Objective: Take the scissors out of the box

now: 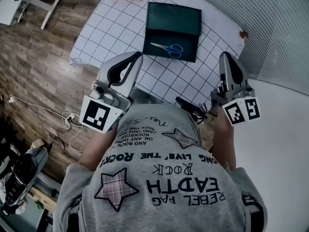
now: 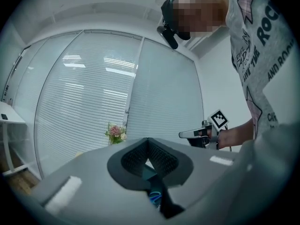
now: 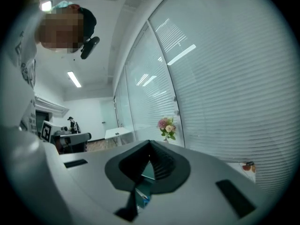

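scissors: in the box on the bench
left gripper: fingers together, empty
right gripper: fingers together, empty

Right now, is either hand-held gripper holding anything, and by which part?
Nothing is held. The left hand-held gripper and right hand-held gripper are both shut and empty; the scissors lie in the box.

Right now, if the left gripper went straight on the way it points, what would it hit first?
Likely the box, whose near left edge the left gripper lines up with in the head view. If held high enough, it would pass over and reach the blinds; height is unclear.
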